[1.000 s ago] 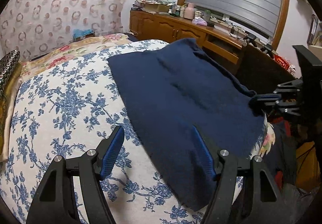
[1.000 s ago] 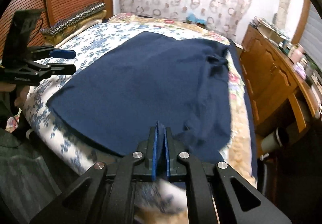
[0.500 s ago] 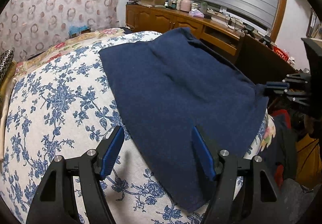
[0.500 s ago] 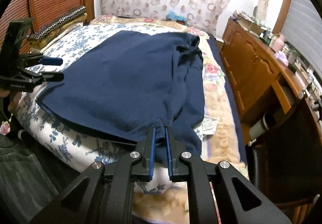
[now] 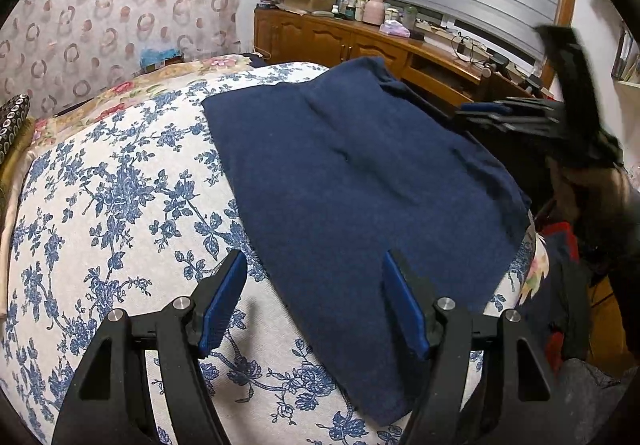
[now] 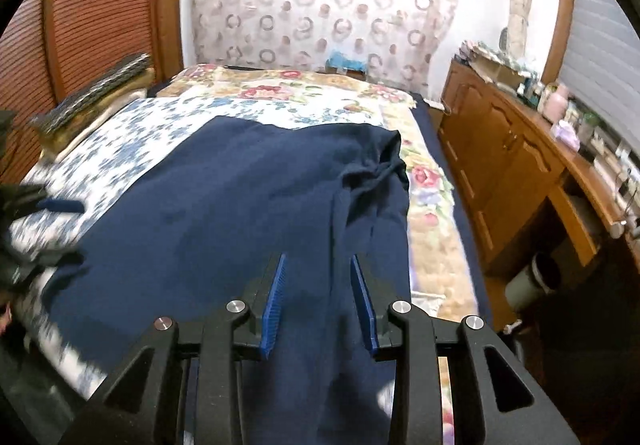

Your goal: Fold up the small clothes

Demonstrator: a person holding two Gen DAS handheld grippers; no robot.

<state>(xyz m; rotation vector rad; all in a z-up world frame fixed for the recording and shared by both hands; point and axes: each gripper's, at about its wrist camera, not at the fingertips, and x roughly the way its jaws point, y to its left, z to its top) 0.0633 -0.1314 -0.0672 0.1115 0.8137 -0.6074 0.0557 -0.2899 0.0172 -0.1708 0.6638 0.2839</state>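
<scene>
While both grippers' jaws gape empty, the navy garment (image 5: 360,181) lies spread beneath them.

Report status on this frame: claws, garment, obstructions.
Left claw open, over garment's near edge. Right claw open, holding nothing. Navy garment spread flat on floral bedspread, far corner bunched. Nothing in the way.

Soft matt cloth against hard plastic and polished wood

The navy garment (image 5: 360,181) is matt, slightly fuzzy knit; the bed cover (image 5: 100,205) is smooth printed cloth. The left tongs (image 5: 312,309) and right tongs (image 6: 318,297) are matt black plastic with ribbed blue pads and shiny metal screws. The sideboard (image 6: 516,165) is glossy varnished wood.
</scene>
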